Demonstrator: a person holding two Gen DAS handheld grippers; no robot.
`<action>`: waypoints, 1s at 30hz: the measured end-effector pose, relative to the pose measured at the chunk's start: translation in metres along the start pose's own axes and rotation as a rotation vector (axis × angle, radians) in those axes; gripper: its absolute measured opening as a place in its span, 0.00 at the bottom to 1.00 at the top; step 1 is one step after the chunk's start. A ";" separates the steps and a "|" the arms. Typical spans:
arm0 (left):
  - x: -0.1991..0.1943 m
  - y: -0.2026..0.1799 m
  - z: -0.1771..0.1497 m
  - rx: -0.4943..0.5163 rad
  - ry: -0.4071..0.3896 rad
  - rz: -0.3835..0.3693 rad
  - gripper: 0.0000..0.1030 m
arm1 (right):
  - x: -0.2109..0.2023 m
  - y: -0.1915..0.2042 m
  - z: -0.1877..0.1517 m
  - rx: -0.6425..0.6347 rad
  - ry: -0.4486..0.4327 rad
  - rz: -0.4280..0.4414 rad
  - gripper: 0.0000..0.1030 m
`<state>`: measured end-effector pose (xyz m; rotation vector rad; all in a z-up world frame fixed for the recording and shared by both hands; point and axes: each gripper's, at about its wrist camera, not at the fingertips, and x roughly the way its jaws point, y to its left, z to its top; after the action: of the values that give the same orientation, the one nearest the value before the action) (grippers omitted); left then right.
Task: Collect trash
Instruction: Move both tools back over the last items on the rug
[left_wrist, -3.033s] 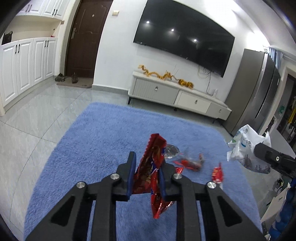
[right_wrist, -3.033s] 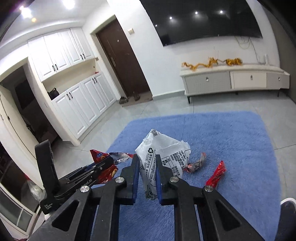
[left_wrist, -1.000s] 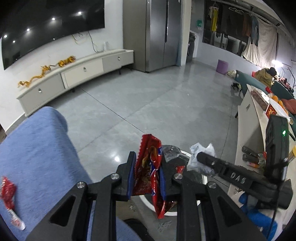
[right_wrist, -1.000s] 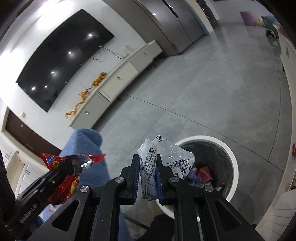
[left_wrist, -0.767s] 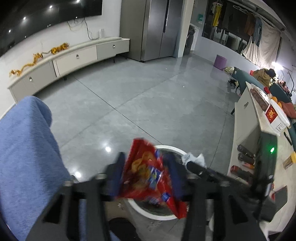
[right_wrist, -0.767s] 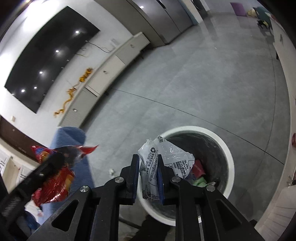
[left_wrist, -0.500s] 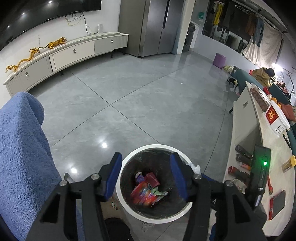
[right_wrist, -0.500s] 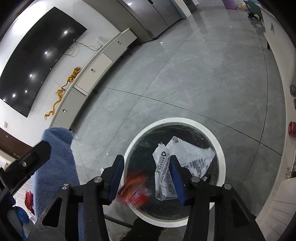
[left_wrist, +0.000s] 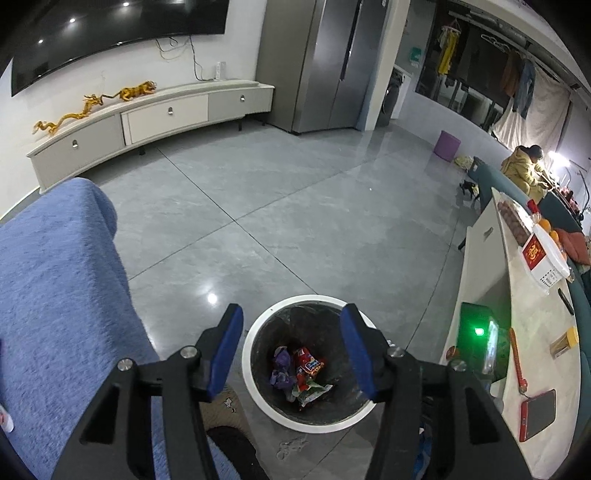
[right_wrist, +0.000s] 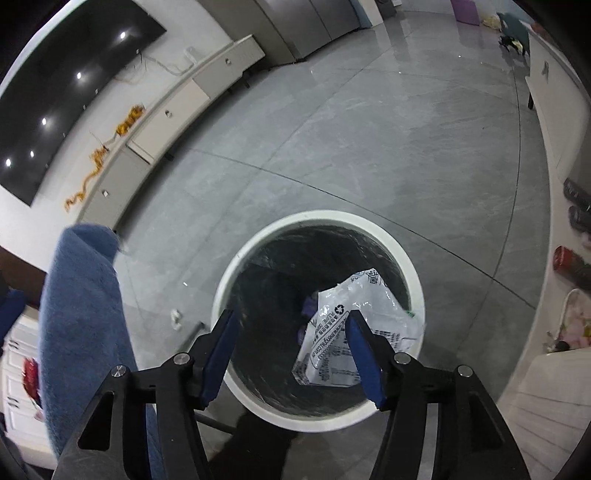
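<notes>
A white round trash bin (left_wrist: 314, 298) with a dark liner stands on the grey floor just below both grippers. My left gripper (left_wrist: 291, 317) hovers over it, open, nothing between its fingers. The red snack wrapper (left_wrist: 308, 365) lies at the bin's bottom among other scraps. In the right wrist view my right gripper (right_wrist: 291, 319) hangs over the same bin (right_wrist: 317, 216) with its jaws opening. The white plastic bag (right_wrist: 354, 317) sits loose inside the bin, free of the pads.
A blue rug (left_wrist: 55, 295) lies left of the bin, with a red wrapper (right_wrist: 29, 369) on it. A white counter (left_wrist: 535, 332) with a phone and clutter runs along the right. Farther off are a TV cabinet (left_wrist: 147, 114), a fridge (left_wrist: 325, 62) and a seated person (left_wrist: 524, 166).
Both grippers swung from the rug to over the bin and went from shut to open. The red wrapper dropped from the left one and the white bag from the right one into the bin.
</notes>
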<state>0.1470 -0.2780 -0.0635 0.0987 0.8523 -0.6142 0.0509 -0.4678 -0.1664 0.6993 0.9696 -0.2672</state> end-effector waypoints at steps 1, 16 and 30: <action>-0.005 0.001 -0.001 0.000 -0.007 0.003 0.52 | 0.001 0.003 0.000 -0.009 0.006 -0.005 0.58; -0.066 0.048 -0.018 -0.068 -0.105 0.092 0.57 | -0.022 0.056 -0.005 -0.150 0.013 -0.077 0.62; -0.148 0.061 -0.034 -0.091 -0.282 0.198 0.57 | -0.128 0.117 -0.031 -0.190 -0.242 0.016 0.62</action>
<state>0.0837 -0.1479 0.0120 0.0126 0.5875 -0.3910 0.0180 -0.3716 -0.0226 0.4881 0.7473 -0.2360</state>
